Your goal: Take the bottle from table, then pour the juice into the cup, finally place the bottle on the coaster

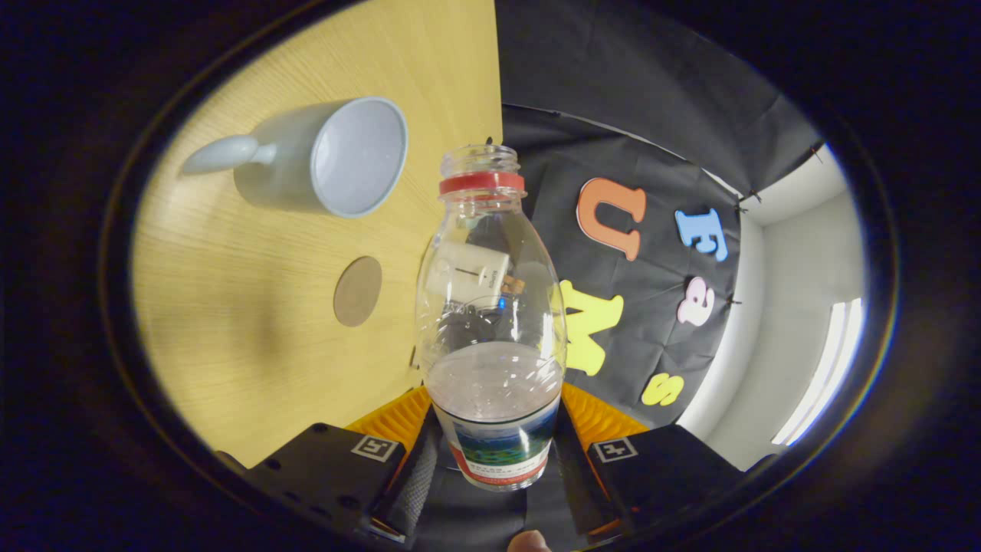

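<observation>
Both fingers of the gripper press on the lower body of the bottle, one on each side at the labelled band, so it is clamped and carried off the table. From where I stand the whole view is rolled over: the wooden tabletop stands off to one side of the bottle and the booth wall to the other. The bottle's long axis runs straight out along the fingers, its uncapped mouth pointing away from them, with a red ring just under the mouth. Juice sits low inside, near the fingers, filling well under half.

Beyond the fingers and off to the table side, the cup stands on the wood, its open mouth facing toward the bottle's neck; the handle points away. The mouth of the bottle is near the cup's rim but not over it, so I judge the pour needs a shift toward the cup first. Between cup and fingers lies the round coaster, flat and bare.

Count: one bottle, one cup, one coaster.
</observation>
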The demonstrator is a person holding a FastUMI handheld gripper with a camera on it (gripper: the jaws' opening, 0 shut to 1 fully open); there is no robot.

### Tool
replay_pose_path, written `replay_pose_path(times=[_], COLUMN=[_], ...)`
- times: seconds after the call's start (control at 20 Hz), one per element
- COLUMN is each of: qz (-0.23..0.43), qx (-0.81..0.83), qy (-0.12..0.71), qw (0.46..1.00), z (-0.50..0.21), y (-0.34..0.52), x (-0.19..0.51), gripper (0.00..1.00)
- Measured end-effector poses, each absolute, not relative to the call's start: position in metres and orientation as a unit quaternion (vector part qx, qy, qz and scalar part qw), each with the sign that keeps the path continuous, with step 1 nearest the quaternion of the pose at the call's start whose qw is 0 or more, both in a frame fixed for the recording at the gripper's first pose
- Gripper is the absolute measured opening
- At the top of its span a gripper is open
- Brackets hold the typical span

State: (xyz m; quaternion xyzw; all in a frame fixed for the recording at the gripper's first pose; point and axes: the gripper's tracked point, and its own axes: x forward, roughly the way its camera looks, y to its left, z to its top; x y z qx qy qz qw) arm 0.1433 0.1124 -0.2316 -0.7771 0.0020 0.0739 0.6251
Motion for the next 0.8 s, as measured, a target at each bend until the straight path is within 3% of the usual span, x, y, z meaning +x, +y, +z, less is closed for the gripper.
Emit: replay_pose_path(times=[0.4, 0.8], qz=[0.101, 0.108], qx=[-0.611, -0.426], qy=[0.066, 0.057], qw=[0.782, 0.897], z=[-0.258, -0.232], y=[0.095, 0.092], x=[0.128, 0.109], gripper=[0.78, 0.78])
